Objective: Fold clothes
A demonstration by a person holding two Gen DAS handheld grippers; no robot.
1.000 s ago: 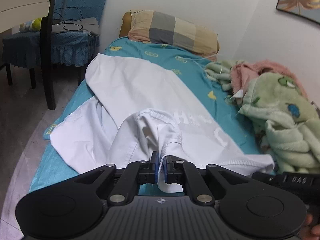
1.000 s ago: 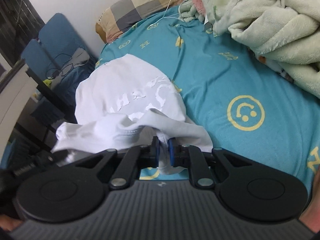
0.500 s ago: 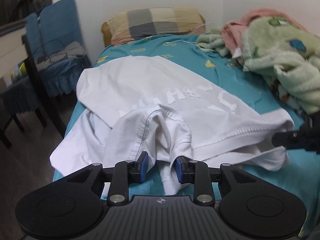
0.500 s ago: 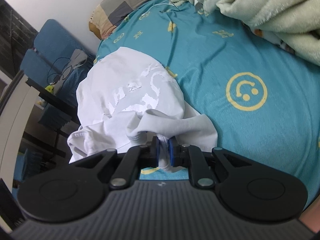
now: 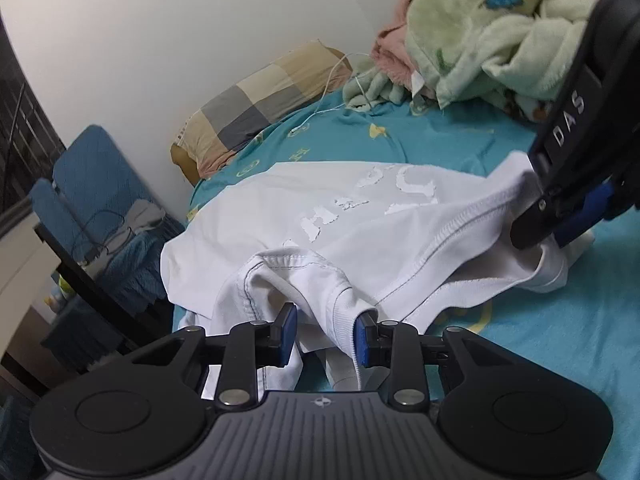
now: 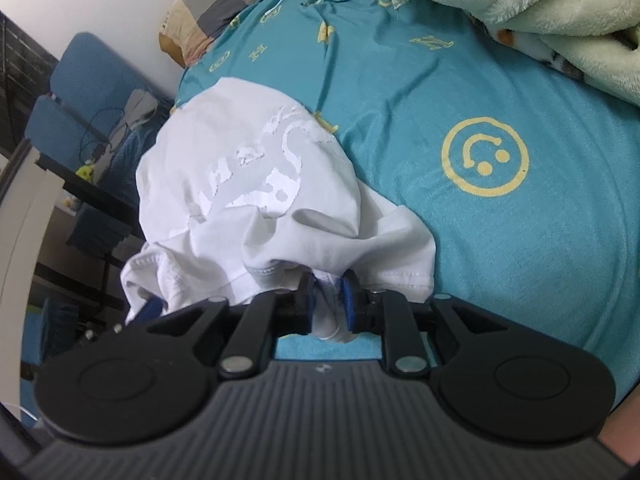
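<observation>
Near the bed's [image 6: 400, 92] side edge, both hand-held grippers, left [image 5: 325, 334] and right [image 6: 327, 300], have just parted, releasing the white shirt [image 5: 320, 216] after its fold.

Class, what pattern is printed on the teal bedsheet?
Yellow smiley faces and small yellow motifs on the teal bedsheet, clearest in the right wrist view.

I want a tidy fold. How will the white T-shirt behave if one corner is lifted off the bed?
The white T-shirt will likely sag and bunch, since it already lies in soft creases. It looks thin and light. Its folded layers may slide apart on the smooth teal bedsheet.
</observation>
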